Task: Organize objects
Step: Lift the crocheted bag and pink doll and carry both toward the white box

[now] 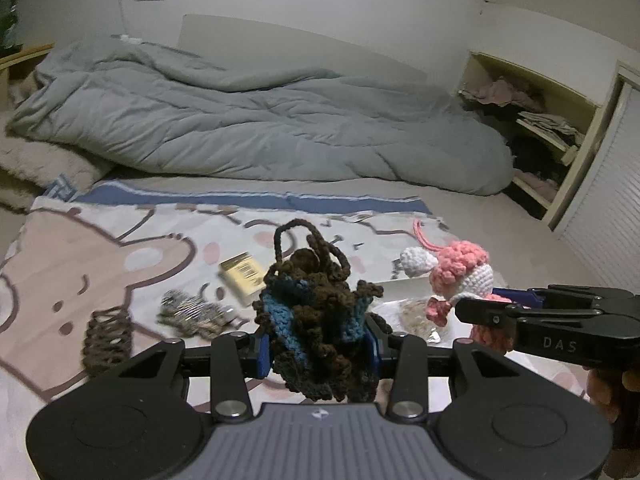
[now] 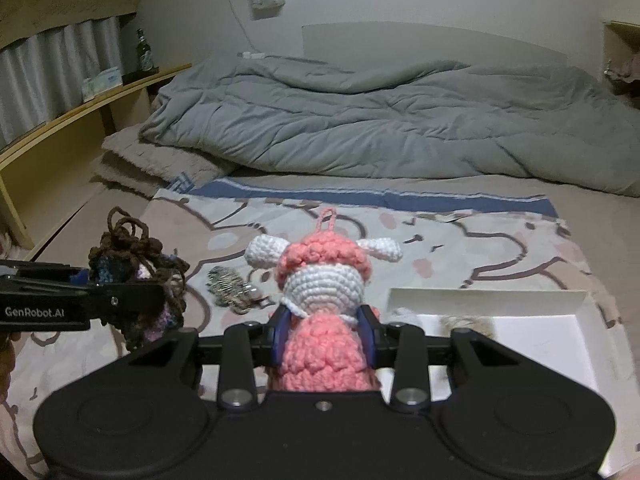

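My left gripper (image 1: 318, 350) is shut on a brown and blue crocheted doll (image 1: 316, 308), held up above the cartoon blanket (image 1: 100, 248). Its yarn loops stick up past the pads. My right gripper (image 2: 324, 334) is shut on a pink and white crocheted doll (image 2: 320, 280) by its pink body, with the head and white ears above the pads. Each view catches the other tool from the side: the right gripper (image 1: 468, 312) with the pink doll (image 1: 460, 272), and the left gripper (image 2: 152, 300) with the brown doll (image 2: 132, 256).
A white open box (image 2: 480, 300) lies on the blanket at the right with fluffy items inside. On the blanket lie a small yellow box (image 1: 242, 276), a silvery striped item (image 1: 192, 312) and a brown crocheted piece (image 1: 108, 340). A grey duvet (image 1: 260, 120) fills the back of the bed.
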{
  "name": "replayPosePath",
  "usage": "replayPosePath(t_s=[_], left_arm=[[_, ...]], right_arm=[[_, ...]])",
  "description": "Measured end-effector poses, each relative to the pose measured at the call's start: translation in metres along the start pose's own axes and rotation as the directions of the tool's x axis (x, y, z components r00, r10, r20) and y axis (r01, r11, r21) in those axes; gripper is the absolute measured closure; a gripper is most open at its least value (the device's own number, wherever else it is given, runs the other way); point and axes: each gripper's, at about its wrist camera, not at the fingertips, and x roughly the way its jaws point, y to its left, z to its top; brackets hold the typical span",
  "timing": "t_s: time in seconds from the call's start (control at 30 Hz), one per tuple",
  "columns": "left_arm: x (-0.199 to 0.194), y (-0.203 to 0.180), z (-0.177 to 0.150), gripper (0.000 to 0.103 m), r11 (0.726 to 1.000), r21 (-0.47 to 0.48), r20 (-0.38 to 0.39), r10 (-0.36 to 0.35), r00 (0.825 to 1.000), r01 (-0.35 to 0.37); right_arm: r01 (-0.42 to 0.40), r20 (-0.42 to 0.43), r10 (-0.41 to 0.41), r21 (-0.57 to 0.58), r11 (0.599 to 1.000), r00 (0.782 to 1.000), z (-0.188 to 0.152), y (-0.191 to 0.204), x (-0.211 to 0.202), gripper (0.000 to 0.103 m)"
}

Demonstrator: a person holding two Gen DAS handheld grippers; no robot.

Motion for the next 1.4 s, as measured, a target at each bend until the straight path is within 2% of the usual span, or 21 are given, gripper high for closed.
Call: replayPosePath(t_s=[0.37,0.67,0.93,1.13,1.2,1.4], left_arm=[[0.04,-0.065,0.037,0.06,0.988,0.081,-0.022,-0.126,0.992,0.128],[0.095,-0.126,0.063,0.06,0.958,0.133,-0.085,-0.243,0.966,0.253],[0.164,-0.169,0.064,0.06,0.921,0.191,-0.209,-0.299,0.931,0.339],[0.221,-0.183,0.051,0.06,0.889,0.142,-0.304,-0.379,0.874,0.435],[0.235,-0.183,0.047,0.06,0.882,0.129,-0.318,-0.396,0.862,0.453],[0.274,-0.184,0.039,0.06,0.881,0.114,-0.35,-0.396,0.849,0.459]], right_arm=[[0.122,-0.001,-0.122,0.031,0.992,0.993,0.003,-0.082,-0.022,0.066],[0.216,-0.031,-0.215,0.066,0.974,0.976,0.0,-0.155,-0.024,0.066],[0.252,-0.071,-0.246,0.096,0.963,0.967,-0.008,-0.21,-0.006,0.066],[0.257,-0.112,-0.246,0.098,0.961,0.963,-0.018,-0.236,0.02,0.066],[0.258,-0.124,-0.247,0.086,0.962,0.961,-0.021,-0.24,0.029,0.066],[0.27,-0.157,-0.259,0.05,0.962,0.953,-0.023,-0.25,0.054,0.066]])
